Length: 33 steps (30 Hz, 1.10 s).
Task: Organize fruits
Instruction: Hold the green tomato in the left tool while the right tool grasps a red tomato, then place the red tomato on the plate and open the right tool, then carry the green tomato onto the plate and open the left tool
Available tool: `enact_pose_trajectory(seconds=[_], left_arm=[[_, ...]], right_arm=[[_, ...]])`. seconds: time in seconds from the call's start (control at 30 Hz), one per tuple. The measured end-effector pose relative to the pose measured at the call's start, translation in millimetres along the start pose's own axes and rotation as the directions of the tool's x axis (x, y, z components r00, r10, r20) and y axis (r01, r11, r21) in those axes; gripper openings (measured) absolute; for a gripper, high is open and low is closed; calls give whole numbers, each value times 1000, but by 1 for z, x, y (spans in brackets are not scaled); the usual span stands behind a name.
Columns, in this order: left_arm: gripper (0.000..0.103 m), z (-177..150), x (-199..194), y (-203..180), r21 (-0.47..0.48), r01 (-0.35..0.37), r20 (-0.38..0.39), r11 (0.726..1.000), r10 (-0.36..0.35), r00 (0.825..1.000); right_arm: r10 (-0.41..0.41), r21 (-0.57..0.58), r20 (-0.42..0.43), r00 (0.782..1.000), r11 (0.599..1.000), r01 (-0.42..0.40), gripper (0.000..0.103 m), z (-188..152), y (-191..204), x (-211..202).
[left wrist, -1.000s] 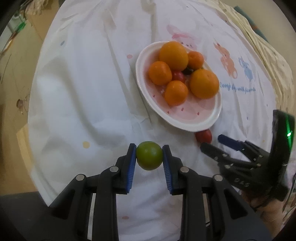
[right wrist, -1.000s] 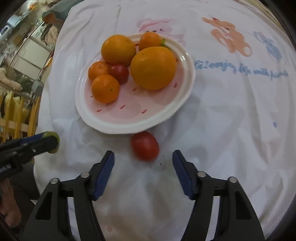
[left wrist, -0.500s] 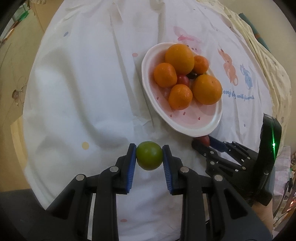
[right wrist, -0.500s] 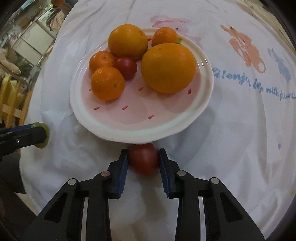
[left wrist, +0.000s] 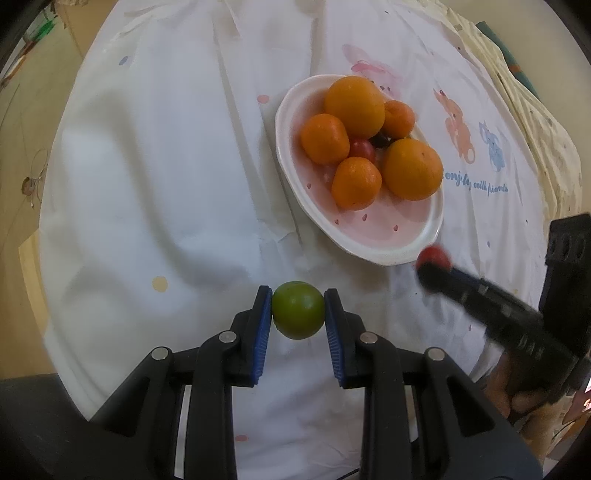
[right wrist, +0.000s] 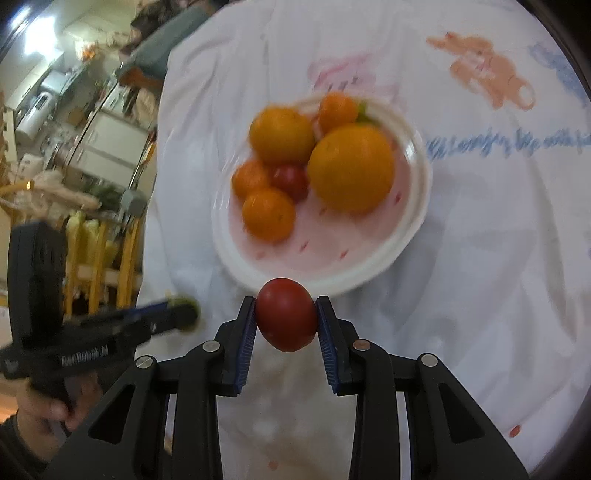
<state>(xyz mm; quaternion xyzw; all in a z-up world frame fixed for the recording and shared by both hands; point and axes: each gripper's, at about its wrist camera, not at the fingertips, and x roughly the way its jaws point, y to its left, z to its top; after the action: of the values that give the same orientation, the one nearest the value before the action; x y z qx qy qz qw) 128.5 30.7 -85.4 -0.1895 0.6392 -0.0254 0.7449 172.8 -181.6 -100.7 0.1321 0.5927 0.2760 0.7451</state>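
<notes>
From my seat I see a round table draped in a white cloth (left wrist: 155, 177) printed with pastel rabbits and blue lettering, a cream patterned fabric (left wrist: 532, 110) showing beyond its far right edge. Past the table's left side the right camera gives me a cluttered, dim room: pale cabinets (right wrist: 107, 147), a yellow wooden chair back (right wrist: 99, 251) close to the cloth, and a bright ceiling light (right wrist: 18, 20) in the top corner. In the left camera a tan floor (left wrist: 22, 155) lies off the table's left edge.
</notes>
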Motion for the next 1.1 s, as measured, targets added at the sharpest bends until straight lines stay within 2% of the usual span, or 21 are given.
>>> enact_pose_trajectory(seconds=[0.1,0.27,0.3,0.4,0.67,0.83,0.97,1.1], left_arm=[[25,-1,2,-1,3,10,-6,1000,-10,1000],[25,-2,3,-6,14,10,-5,1000,-10,1000],[25,-2,3,-6,14,11,-5,1000,-11,1000],[25,-2,4,-5,12,10,-4,1000,-10,1000],[25,0,0,-11,26,7,29,1000,-8,1000],[25,19,3,-25,-24,36,33,999,-35,999],[25,32,12,-46,-23,5,54,1000,-4,999],[25,38,27,-54,-71,11,53,997,-7,999]], right_arm=[[-19,52,54,998,999,16,34,2,-8,2],[-27,105,56,998,994,21,37,3,-12,6],[-24,111,62,998,994,17,41,3,-14,2],[-22,124,90,996,992,11,68,9,-14,-3],[-21,262,143,990,965,-17,68,7,-40,-31],[-22,316,172,985,948,-34,73,7,-50,-44],[-23,338,189,982,940,-43,74,9,-56,-53],[-2,366,220,975,927,-80,74,11,-65,-61]])
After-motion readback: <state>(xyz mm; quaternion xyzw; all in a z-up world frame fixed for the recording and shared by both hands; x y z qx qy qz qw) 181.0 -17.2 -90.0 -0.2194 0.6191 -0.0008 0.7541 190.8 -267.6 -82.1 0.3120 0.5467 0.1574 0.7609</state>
